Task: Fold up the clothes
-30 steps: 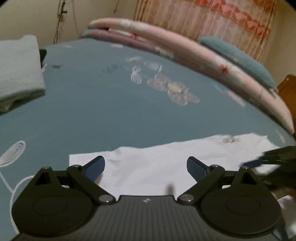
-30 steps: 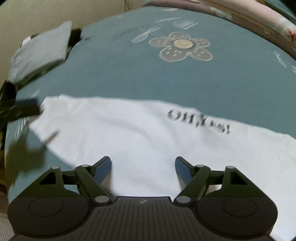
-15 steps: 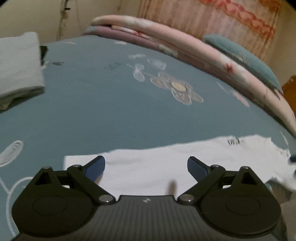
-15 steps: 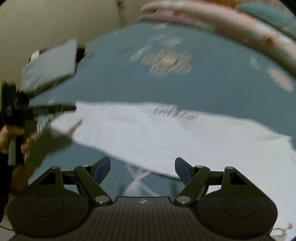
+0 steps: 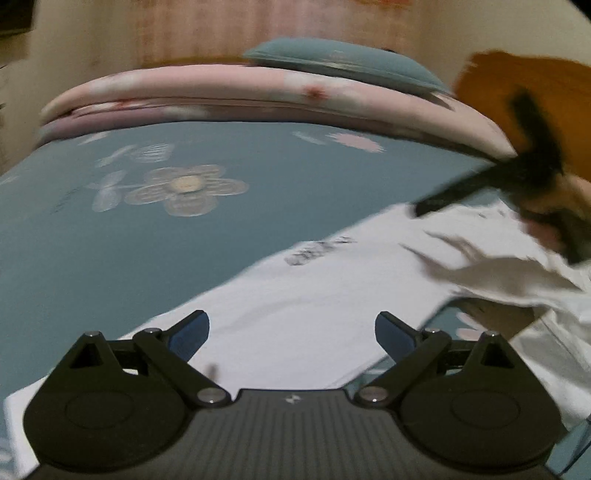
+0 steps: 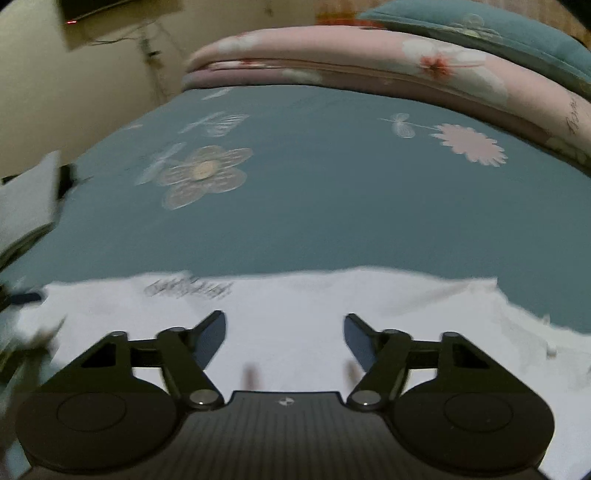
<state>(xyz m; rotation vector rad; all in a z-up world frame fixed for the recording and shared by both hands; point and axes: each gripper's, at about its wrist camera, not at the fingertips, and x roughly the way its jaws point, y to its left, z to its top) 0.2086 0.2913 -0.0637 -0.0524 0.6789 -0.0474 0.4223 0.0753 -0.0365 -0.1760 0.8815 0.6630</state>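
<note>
White T-shirt [image 5: 306, 306] is laid flat on the bed [image 5: 110, 258], which is covered by a teal sheet with flower prints. Dark lettering [image 5: 319, 251] is printed on the shirt; blurred, not readable. In the left wrist view the shirt runs diagonally from lower left to right, with a rumpled, lifted part [image 5: 509, 273] at the right edge.

Left gripper [image 5: 291, 332]: jaws are seen wide apart above the shirt, nothing between the pads, no cloth pinched. Blue pads are visible on both fingers [image 5: 188, 334].

Right gripper [image 6: 284, 339]: jaws have just been closing but are still apart; only flat white cloth is seen below them and nothing is clamped. In the left wrist view the right gripper is also seen as a dark blurred bar over the shirt's right part, held by a hand [image 5: 554, 206]. Whether that bar touches the cloth cannot be told because of blur.

In the right wrist view the shirt [image 6: 295, 317] fills the lower band of the frame, its far edge lying straight across the sheet, lettering at left of the jaws.

A pink floral quilt [image 6: 369, 59] is folded along the far side of the bed, with a teal pillow [image 6: 480, 26] on top. A folded grey cloth [image 6: 26, 199] is seen at the left edge, well apart from the shirt.
</note>
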